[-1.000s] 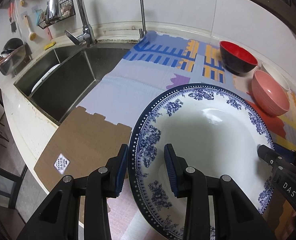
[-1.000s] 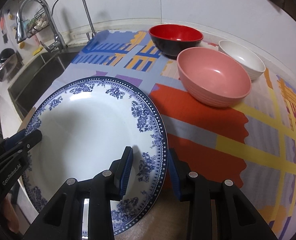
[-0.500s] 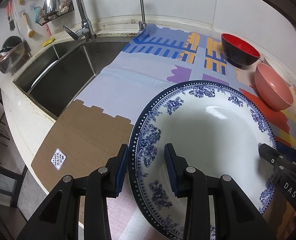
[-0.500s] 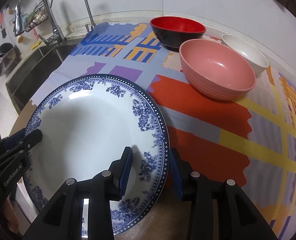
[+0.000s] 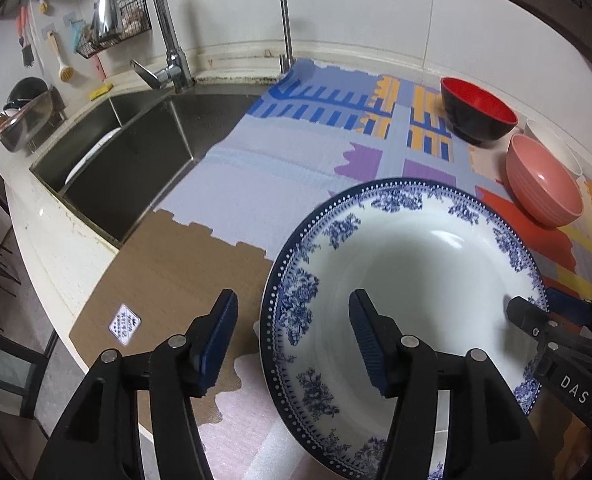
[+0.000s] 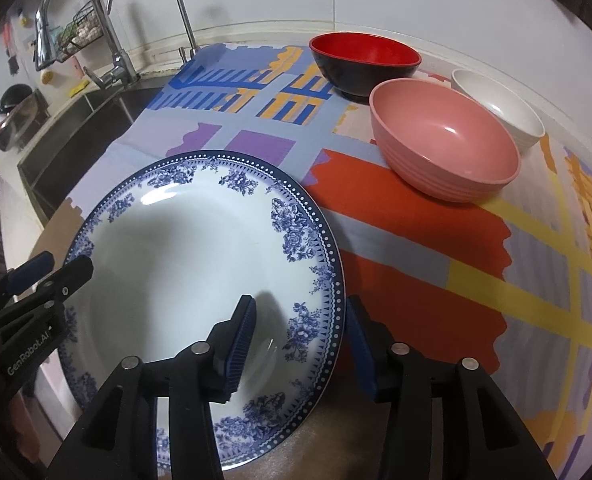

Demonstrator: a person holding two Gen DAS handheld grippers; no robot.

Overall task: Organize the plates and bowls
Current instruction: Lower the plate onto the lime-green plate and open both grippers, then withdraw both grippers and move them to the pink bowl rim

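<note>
Left wrist view: my left gripper straddles the plate rim at lower centre, jaws opening, pads clear. My right gripper does likewise at the opposite rim. I back both straight off, avoiding the rim, plate flat on the mat.

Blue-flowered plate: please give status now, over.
Left gripper and right gripper both opening, rim between pads, untouched. Blue-flowered plate resting on mat. Pink bowl beyond, apart.
</note>
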